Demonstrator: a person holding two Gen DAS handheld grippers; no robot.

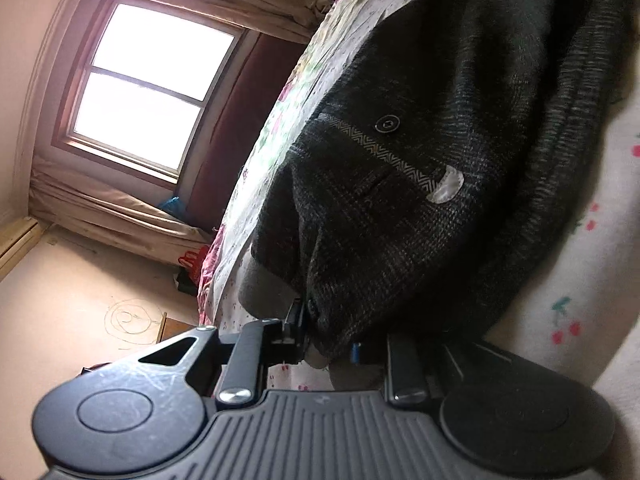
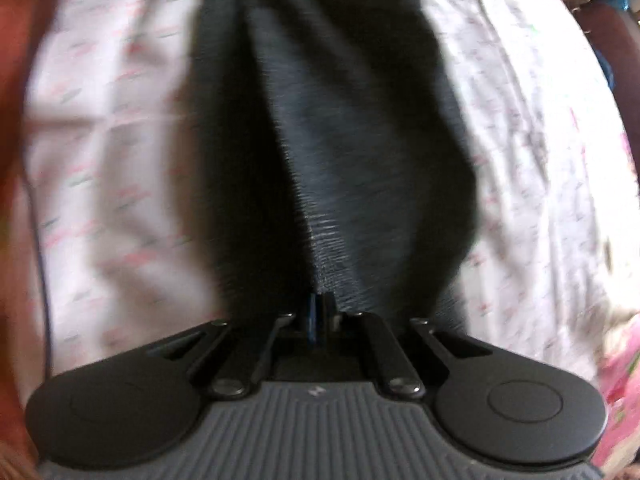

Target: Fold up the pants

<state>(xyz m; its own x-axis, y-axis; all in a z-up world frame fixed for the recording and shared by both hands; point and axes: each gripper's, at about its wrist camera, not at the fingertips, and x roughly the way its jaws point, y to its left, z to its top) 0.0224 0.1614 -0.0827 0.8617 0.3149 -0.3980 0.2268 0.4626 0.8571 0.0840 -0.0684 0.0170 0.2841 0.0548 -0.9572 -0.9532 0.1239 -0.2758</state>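
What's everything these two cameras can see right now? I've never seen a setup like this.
pants: one pair, dark checked wool, lying on the bed, gripped at both ends
button: one, dark, by the back pocket
bedsheet: one, white with red and green flower print, under the pants
window: one, bright, brown frame, far wall
floor: beige, beside the bed
left claw: one, black, shut on the pants' edge
right claw: one, black, shut on the pants; view blurred

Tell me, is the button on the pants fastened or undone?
Fastened, it seems: in the left wrist view the dark button lies flat on the closed band of the pants, above the herringbone trim.
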